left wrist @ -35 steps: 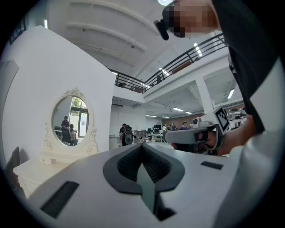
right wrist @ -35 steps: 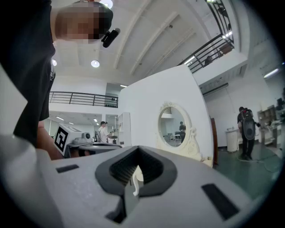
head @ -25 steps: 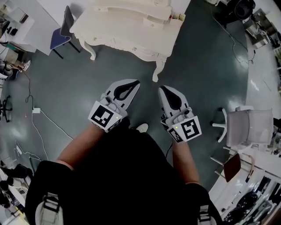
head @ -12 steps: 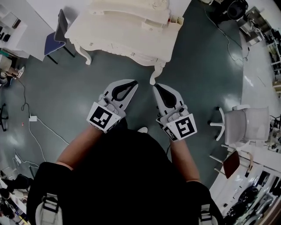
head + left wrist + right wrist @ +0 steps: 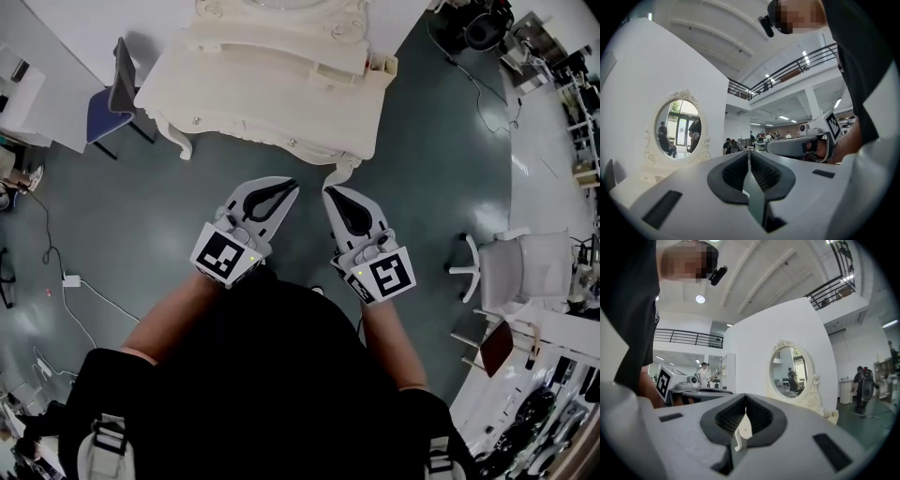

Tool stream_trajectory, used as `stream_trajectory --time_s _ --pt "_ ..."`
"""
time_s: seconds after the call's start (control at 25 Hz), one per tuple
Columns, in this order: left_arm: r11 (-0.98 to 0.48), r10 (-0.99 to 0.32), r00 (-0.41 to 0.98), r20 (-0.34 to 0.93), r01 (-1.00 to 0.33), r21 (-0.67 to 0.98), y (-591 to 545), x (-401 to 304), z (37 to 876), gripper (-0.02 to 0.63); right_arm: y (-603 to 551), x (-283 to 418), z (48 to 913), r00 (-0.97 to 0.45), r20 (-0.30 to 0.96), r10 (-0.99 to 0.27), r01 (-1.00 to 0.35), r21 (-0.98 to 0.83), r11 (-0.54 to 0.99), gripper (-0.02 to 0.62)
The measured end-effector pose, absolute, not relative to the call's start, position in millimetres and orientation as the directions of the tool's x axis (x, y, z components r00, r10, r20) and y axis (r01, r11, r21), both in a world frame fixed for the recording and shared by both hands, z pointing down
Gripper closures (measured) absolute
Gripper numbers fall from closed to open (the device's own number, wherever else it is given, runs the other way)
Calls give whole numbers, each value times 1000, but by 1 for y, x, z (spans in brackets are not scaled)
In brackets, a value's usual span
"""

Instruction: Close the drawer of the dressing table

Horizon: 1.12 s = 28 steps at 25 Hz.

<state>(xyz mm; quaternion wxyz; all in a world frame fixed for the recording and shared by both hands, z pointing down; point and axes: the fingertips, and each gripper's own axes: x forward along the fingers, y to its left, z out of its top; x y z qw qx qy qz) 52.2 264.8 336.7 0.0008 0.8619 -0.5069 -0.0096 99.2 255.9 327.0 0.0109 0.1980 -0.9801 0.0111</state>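
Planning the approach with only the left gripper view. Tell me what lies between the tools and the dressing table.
Observer: Only dark floor; the dressing table stands just ahead of the left tool and right tool.
Operator: Name any drawer sticking out.
Observer: A small drawer seems to jut from the upper tier's right end.
Operator: Report the right tool's jaws.
Observer: Together, nothing between them.

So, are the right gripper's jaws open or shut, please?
Shut. The right gripper shows its pads meeting along one line in its own view, with nothing held between them.
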Motion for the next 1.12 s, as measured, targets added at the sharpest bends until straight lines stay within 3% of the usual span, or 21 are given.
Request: stream_trajectory --time_s 0.48,1.12 --pt "-549 -836 549 -7 -835 29 239 -25 344 597 233 26 337 -889 65 -454 -457 -38 889 600" --pt "-541 -840 541 24 -841 21 147 -49 363 597 135 11 357 -890 72 -450 -455 -72 888 600"
